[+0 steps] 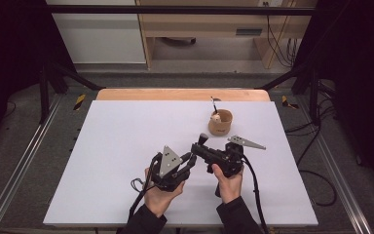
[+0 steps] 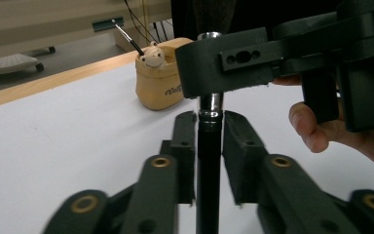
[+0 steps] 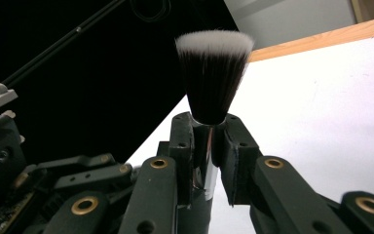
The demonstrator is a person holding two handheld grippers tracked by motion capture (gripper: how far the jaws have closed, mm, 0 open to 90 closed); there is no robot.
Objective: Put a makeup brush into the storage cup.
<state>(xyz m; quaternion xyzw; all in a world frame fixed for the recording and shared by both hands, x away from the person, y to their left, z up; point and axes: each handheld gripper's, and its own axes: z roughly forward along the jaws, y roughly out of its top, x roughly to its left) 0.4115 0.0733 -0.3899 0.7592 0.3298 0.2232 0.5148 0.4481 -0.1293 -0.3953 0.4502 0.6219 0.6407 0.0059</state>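
A makeup brush [image 3: 213, 73] with dark, white-tipped bristles, a silver ferrule and a black handle [image 2: 209, 161] is held above the white table between both hands. My right gripper [image 3: 205, 131] is shut on the ferrule just under the bristles. My left gripper [image 2: 209, 122] straddles the black handle lower down, its pads a hair's width off it. In the high view the brush head [image 1: 203, 138] pokes up where the left gripper [image 1: 193, 157] and the right gripper [image 1: 198, 147] meet, near the table's middle.
A small tan cup [image 1: 220, 122] with a bear figure on its rim stands beyond the grippers, a thin brush [image 1: 214, 103] leaning in it; the left gripper view also shows the cup [image 2: 158, 80]. The white tabletop [image 1: 126, 146] ends in a wooden far edge.
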